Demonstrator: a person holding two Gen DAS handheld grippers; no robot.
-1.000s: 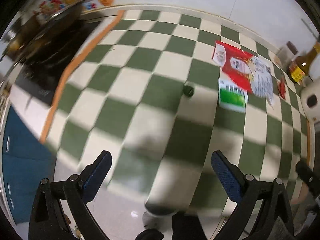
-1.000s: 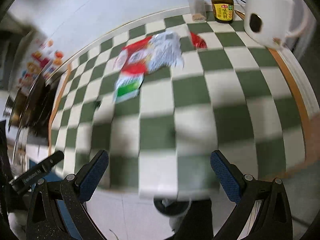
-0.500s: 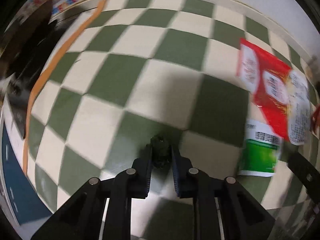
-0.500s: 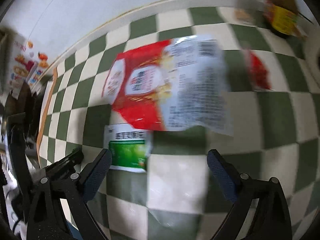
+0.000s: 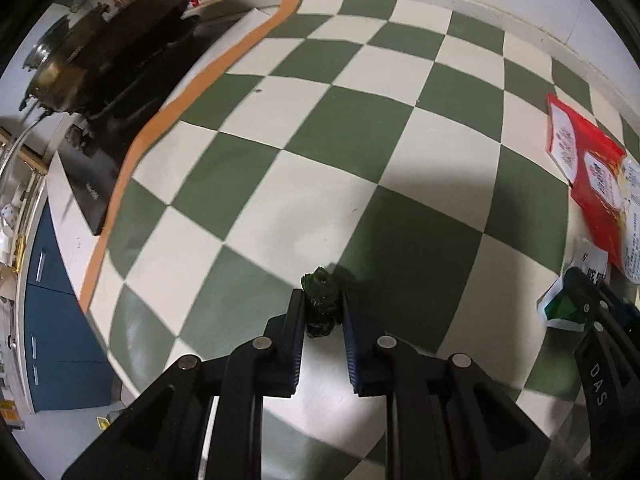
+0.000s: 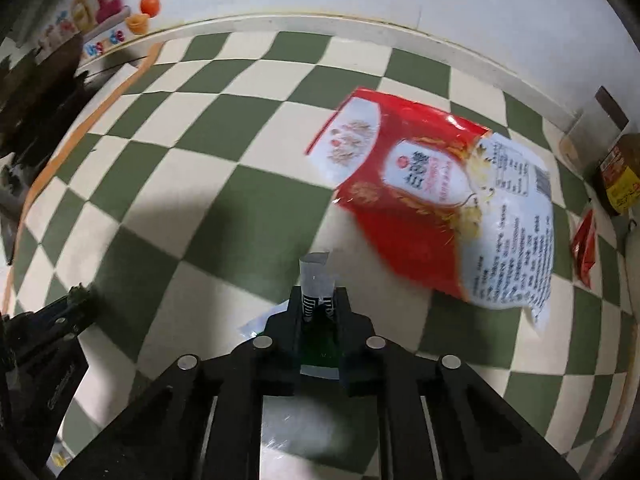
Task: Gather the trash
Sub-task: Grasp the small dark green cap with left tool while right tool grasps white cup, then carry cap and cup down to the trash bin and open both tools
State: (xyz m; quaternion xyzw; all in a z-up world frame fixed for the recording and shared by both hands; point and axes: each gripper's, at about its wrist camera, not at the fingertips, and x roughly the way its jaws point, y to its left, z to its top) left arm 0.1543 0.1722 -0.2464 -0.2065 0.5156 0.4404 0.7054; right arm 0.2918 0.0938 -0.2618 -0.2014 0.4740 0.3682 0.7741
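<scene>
My left gripper point(image 5: 321, 305) is shut on a small crumpled dark green wrapper point(image 5: 321, 300) just above the green and white checked cloth point(image 5: 328, 128). My right gripper point(image 6: 318, 300) is shut on the green and white packet point(image 6: 316, 280), whose white end sticks up between the jaws. The packet also shows in the left wrist view point(image 5: 564, 304) with the right gripper on it. A large red and white bag point(image 6: 448, 204) lies flat beyond the right gripper; it shows at the right edge of the left wrist view point(image 5: 592, 176). A small red sachet point(image 6: 584, 248) lies further right.
A dark stove with a pan point(image 5: 100, 52) stands left of the cloth's orange border. A brown sauce bottle point(image 6: 616, 180) and a clear jar point(image 6: 588, 136) stand at the far right by the white wall. Blue cabinet fronts point(image 5: 52, 320) lie below the counter at left.
Both grippers dropped to the cloth and closed. The left shut on the green wrapper half a second ago and now holds it. The right moved to the green packet and shut on it.
</scene>
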